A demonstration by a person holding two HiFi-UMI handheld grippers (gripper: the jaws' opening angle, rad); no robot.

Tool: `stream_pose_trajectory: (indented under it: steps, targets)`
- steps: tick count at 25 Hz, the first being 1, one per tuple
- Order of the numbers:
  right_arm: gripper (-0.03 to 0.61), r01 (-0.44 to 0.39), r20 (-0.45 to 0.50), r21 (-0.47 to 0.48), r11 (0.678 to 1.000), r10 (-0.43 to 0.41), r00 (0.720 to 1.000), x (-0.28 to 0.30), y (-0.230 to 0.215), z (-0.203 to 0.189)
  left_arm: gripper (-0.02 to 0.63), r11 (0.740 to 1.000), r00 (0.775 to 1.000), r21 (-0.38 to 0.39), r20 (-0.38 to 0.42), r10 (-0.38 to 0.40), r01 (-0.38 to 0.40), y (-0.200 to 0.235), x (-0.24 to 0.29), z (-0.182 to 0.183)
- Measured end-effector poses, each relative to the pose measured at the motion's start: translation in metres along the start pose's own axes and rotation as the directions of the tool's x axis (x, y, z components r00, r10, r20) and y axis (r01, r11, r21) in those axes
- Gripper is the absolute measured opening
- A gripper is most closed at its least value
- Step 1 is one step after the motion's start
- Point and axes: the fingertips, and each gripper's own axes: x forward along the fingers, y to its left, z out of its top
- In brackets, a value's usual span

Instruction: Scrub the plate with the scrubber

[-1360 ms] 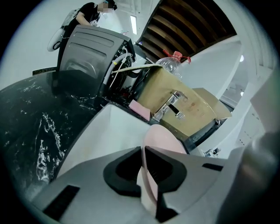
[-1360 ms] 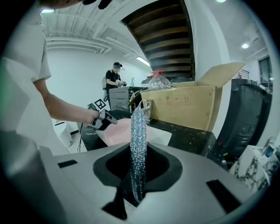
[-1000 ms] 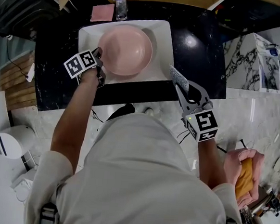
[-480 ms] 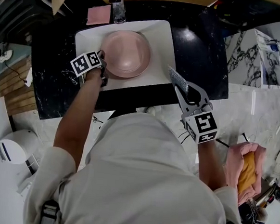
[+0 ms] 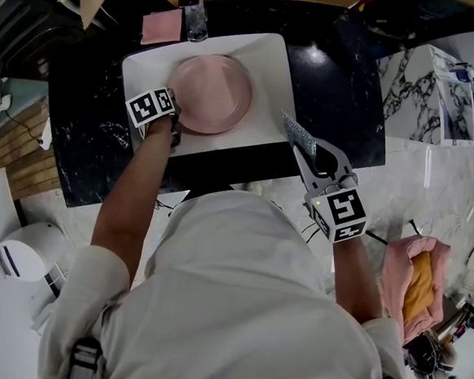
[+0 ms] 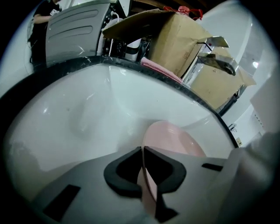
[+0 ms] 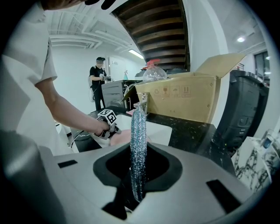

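Although both tools were loaded, the scrubbing itself looked not yet begun. The pink plate (image 5: pixel 210 92) lay inside the white basin (image 5: pixel 271 73), toward the basin's left half. Its face showed no suds, streaks or wet marks that I could make out. The left tool (image 6: pixel 142 151) was at the basin's left side. Its jaws had just been closing, the plate's near-left rim stood edge-on between them, and the pads were clamped on that thin rim. Whether the plate sat flat on the basin floor or was tipped up a little by that hold, I could not tell. The right tool (image 7: pixel 139 153) was clenched on the scrubber (image 7: pixel 139 127), a sparkly blue-silver mesh strip that stuck out past the jaw tips. It hung off the basin's near-right corner, over the edge of the black counter (image 5: pixel 334 94). That put it outside the basin and well apart from the plate, touching nothing else. Judging by this, the preparation was done: the plate was pinned for steadying and the scrubber was in hand. All the real work remained, which was bringing the scrubber across into the basin, pressing it onto the plate's face and rubbing it over the surface. None of that contact showed here.
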Motion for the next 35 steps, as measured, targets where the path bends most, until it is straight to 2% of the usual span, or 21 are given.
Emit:
stream_pose_trajectory:
  steps: [3,7,14,25,35]
  targets:
    - [0.078,-0.005,-0.005,-0.004,1.000,0.005,1.000,-0.003,0.001,-0.002,0.019,0.999,0.999,0.034,-0.008,0.042,-0.042,0.004,0.002,-0.002]
    - [0.078,-0.005,0.002,-0.005,1.000,0.005,1.000,-0.009,-0.001,-0.003,0.074,0.995,0.997,0.066,0.001,0.079,-0.079,0.008,-0.003,0.001]
    - [0.078,-0.018,0.033,-0.017,1.000,0.018,0.999,-0.022,-0.002,-0.005,0.084,0.987,0.992,0.118,0.078,0.096,-0.105,0.002,-0.033,0.013]
    - [0.078,-0.084,0.089,-0.032,0.996,0.087,0.992,-0.058,0.003,-0.022,0.084,0.979,0.972,0.194,0.233,0.012,-0.058,-0.046,-0.116,0.002]
    - [0.078,-0.150,0.145,-0.015,0.989,0.151,0.978,-0.098,0.010,-0.056,0.077,0.960,0.924,0.279,0.360,-0.131,0.028,-0.103,-0.231,-0.054]
